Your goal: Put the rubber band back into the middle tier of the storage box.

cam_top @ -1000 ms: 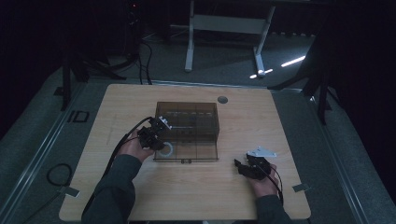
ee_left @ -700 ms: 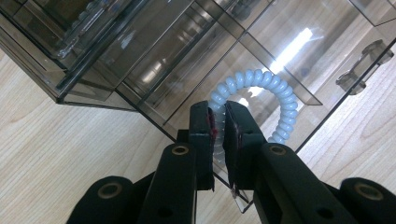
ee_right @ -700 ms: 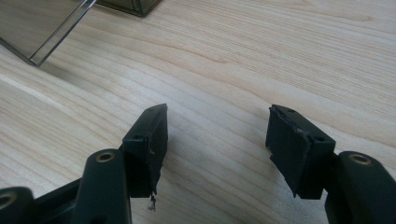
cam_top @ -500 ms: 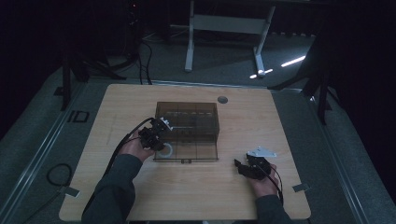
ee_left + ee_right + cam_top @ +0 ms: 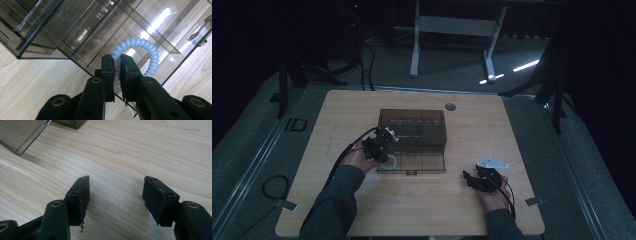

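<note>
White coiled hair tie point(image 5: 140, 50) is pinched in the left gripper point(image 5: 116, 62) fingers at the smoky organizer box's point(image 5: 432, 120) near-left compartment; right gripper point(image 5: 116, 192) fingers gape wide over bare tabletop point(image 5: 140, 150)

Dim room: grey floor point(image 5: 257, 150) (light streaks beyond), white desk frame point(image 5: 452, 30), wooden table point(image 5: 412, 210).

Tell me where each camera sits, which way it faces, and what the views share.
High view: above the table, facing forward and down; both forearms show.
Left gripper view: on the left gripper, along jaws shut on the white coil ring.
Right gripper view: on the right gripper, jaws open over wood.
Shared: the smoky clear box.
</note>
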`<action>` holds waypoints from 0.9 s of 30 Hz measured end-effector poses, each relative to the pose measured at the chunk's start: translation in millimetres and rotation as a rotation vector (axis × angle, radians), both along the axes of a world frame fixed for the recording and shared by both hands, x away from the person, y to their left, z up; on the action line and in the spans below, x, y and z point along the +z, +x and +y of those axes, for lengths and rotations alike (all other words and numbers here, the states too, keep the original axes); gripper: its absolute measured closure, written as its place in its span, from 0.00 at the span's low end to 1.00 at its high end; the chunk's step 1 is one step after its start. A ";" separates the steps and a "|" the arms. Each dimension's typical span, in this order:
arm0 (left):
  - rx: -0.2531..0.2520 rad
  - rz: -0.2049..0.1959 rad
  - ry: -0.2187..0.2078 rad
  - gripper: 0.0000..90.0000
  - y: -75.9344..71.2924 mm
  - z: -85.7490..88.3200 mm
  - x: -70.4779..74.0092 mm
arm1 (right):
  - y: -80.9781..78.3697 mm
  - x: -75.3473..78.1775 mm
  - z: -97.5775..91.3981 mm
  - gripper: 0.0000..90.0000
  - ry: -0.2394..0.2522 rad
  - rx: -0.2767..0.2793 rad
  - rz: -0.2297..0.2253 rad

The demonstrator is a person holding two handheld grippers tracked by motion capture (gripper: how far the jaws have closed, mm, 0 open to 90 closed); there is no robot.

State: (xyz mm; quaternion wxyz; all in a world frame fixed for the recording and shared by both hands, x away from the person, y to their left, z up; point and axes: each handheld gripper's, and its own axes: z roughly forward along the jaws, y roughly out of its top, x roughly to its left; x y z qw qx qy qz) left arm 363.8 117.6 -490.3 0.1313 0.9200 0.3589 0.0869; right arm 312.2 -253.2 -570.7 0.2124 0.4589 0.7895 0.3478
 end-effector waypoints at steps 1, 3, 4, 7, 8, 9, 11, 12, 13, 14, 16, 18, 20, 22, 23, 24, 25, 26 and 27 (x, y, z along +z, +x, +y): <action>-0.002 0.001 0.002 0.91 0.0 -0.3 -0.3 | 0.0 0.0 0.0 0.43 0.000 0.000 0.000; -0.003 0.001 0.004 0.91 -0.1 -0.9 -1.2 | 0.0 0.0 0.0 0.43 0.000 0.000 0.000; -0.004 0.002 0.005 0.91 -0.1 -1.1 -1.4 | 0.0 0.0 0.0 0.43 0.000 0.000 0.000; -0.006 0.004 0.007 0.91 0.1 -1.4 -1.7 | 0.0 0.0 0.0 0.43 0.000 0.000 0.000; -0.007 0.005 0.008 0.91 0.0 -1.4 -1.8 | 0.0 0.0 0.0 0.43 0.000 0.000 0.000; -0.007 0.005 0.010 0.91 0.1 -1.6 -1.7 | 0.0 0.0 0.0 0.43 0.000 0.000 0.000; -0.008 0.005 0.010 0.90 0.0 -1.6 -1.7 | 0.0 0.0 0.0 0.43 0.000 0.000 0.000; -0.007 0.004 0.011 0.90 0.0 -1.5 -1.5 | 0.0 0.0 0.0 0.43 0.000 0.000 0.000; -0.006 0.004 0.011 0.90 0.0 -1.5 -1.4 | 0.0 0.0 0.0 0.43 0.000 0.000 0.000; -0.005 0.004 0.010 0.90 -0.2 -1.5 -1.3 | 0.0 0.0 0.0 0.43 0.000 0.000 0.000; -0.004 0.004 0.010 0.90 -0.2 -1.5 -1.2 | 0.0 0.0 0.0 0.43 0.000 0.000 0.000; -0.007 0.006 0.011 0.90 0.0 -1.6 -1.3 | 0.0 0.0 0.0 0.43 0.000 0.000 0.000; -0.006 0.008 0.011 0.89 0.2 -1.8 -1.7 | 0.0 0.0 0.0 0.43 0.000 0.000 0.000; -0.004 0.006 0.012 0.89 0.3 -1.9 -1.8 | 0.0 0.0 0.0 0.43 0.000 0.000 0.000; -0.005 0.006 0.011 0.88 0.4 -1.9 -1.7 | 0.1 0.0 0.0 0.43 0.000 0.000 0.000; -0.005 0.004 0.009 0.87 0.4 -1.9 -1.5 | 0.0 0.0 0.1 0.43 0.000 0.000 0.000; -0.005 0.004 0.009 0.87 0.4 -1.9 -1.5 | 0.0 0.0 0.1 0.43 0.000 0.000 0.000; -0.004 0.002 0.007 0.87 0.4 -1.9 -1.3 | 0.1 0.0 0.1 0.43 0.000 0.000 0.000; -0.003 -0.001 0.003 0.86 0.2 -1.8 -0.8 | 0.1 0.0 0.0 0.43 0.000 0.000 0.000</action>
